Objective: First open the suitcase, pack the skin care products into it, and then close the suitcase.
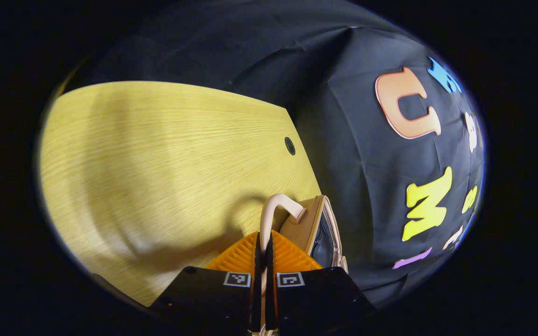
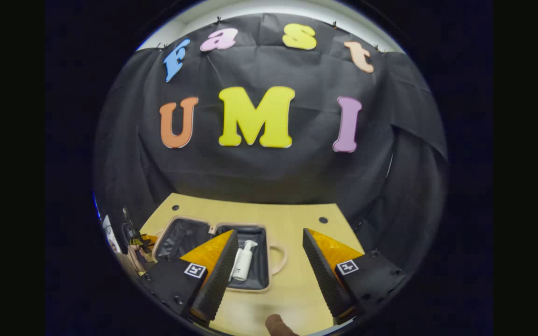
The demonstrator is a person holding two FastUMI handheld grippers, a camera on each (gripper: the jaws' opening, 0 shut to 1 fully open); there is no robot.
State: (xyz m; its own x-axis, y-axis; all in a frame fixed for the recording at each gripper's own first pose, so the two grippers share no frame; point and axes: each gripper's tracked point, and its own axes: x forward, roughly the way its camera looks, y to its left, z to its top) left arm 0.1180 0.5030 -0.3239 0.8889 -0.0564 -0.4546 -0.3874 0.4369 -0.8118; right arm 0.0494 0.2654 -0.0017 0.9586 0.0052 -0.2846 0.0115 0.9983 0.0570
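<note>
The beige suitcase (image 2: 213, 227) lies open on the wooden table (image 2: 297, 289), both dark-lined halves facing up. A white pump bottle (image 2: 244, 259) lies in its right half, and a beige handle (image 2: 281, 259) sticks out of that half's right side. My right gripper (image 2: 269, 232) hovers open above the case with nothing between its fingers. In the left gripper view, my left gripper (image 1: 263, 235) is shut on a beige loop handle (image 1: 278, 203) of the suitcase (image 1: 318, 219), whose edge and dark lining rise just to its right. The left gripper (image 2: 136, 242) appears at the case's far left edge.
The table (image 1: 157, 154) spreads wide and bare to the left of the left gripper, with a small dark hole (image 1: 290, 145) near its far edge. Two holes (image 2: 323, 220) mark the table's back. A fingertip (image 2: 278, 326) pokes in at the bottom of the right gripper view.
</note>
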